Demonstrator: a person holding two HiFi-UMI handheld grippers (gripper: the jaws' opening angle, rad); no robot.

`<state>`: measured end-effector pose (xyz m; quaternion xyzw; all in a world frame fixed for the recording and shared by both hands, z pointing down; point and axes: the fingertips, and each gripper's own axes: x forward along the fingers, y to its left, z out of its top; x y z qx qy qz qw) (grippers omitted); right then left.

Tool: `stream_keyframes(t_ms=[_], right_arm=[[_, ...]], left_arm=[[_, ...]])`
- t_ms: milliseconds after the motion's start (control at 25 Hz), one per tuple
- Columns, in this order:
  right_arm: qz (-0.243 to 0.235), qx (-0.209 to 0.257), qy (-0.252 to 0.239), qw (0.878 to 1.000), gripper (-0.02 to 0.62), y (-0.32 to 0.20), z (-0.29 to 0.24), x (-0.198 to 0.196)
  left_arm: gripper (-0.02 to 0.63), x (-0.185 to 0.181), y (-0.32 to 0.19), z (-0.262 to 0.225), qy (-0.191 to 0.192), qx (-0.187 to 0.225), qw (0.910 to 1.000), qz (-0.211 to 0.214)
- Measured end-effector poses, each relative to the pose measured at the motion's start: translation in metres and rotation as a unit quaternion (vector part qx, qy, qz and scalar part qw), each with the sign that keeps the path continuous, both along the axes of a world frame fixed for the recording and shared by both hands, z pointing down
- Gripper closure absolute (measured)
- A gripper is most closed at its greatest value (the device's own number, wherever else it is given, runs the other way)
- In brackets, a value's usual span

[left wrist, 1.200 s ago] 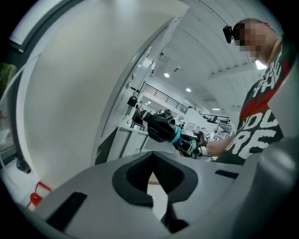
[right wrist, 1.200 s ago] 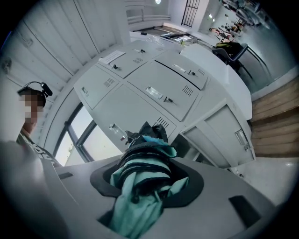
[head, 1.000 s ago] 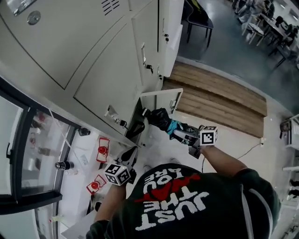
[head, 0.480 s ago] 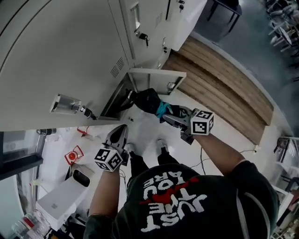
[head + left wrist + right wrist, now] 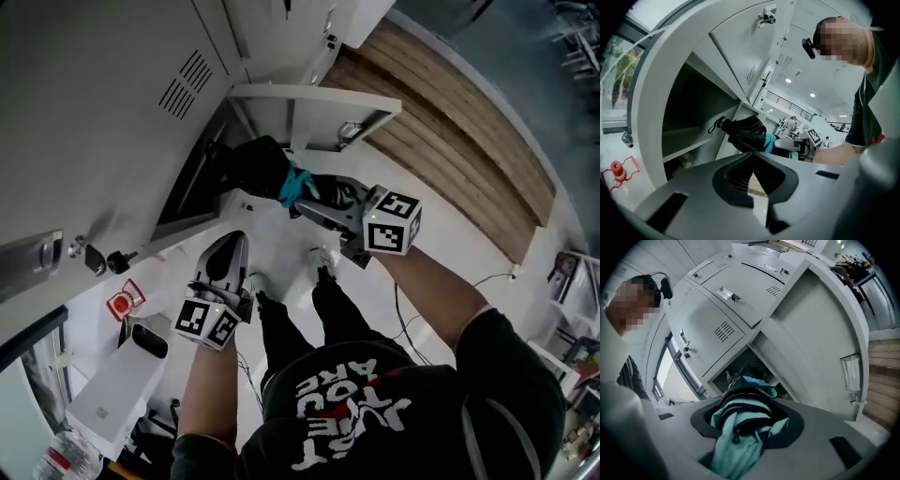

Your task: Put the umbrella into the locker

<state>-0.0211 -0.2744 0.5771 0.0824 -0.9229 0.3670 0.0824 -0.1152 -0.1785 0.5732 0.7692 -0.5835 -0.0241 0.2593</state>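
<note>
A folded umbrella (image 5: pixel 265 167), black with a teal band, is clamped in my right gripper (image 5: pixel 314 202), which is shut on its teal part (image 5: pixel 745 413). Its black end with a wrist strap (image 5: pixel 745 133) sits at the mouth of the open bottom locker (image 5: pixel 202 178), a dark compartment (image 5: pixel 740 369) whose door (image 5: pixel 319 112) swings out to the right. My left gripper (image 5: pixel 228 253) hovers lower left of the opening, pointing at it. Its jaws (image 5: pixel 757 187) look shut with nothing between them.
Closed grey lockers (image 5: pixel 103 103) with keys (image 5: pixel 94 258) rise above the open one. The person's legs and feet (image 5: pixel 323 272) stand just before the opening. Red floor signs (image 5: pixel 122 302), a white box (image 5: pixel 112 394) and a wooden step (image 5: pixel 450 122) lie around.
Both grippers have sunk toward the bottom locker. The umbrella has come down with the right gripper, and its black end now lies at the compartment's mouth. The left gripper has dropped beside the opening.
</note>
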Motion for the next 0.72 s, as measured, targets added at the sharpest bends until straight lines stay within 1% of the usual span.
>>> stream_keyframes(t_ms=[160, 400, 560, 720], right_arm=[[0.008, 0.031, 0.011, 0.999, 0.373, -0.002, 0.021, -0.019], [0.014, 0.093, 0.013, 0.995, 0.374, -0.009, 0.037, -0.056], [0.018, 0.145, 0.012, 0.989, 0.374, -0.019, 0.034, -0.085], [0.025, 0.192, 0.027, 0.981, 0.376, -0.031, 0.04, -0.116]], left_arm=[[0.598, -0.004, -0.004, 0.018, 0.007, 0.006, 0.9999, 0.004], [0.598, -0.017, -0.005, 0.037, -0.013, 0.018, 0.9997, 0.009], [0.598, -0.026, -0.004, 0.044, -0.036, 0.031, 0.9988, 0.01], [0.598, -0.028, 0.0, 0.055, -0.033, 0.035, 0.9987, 0.014]])
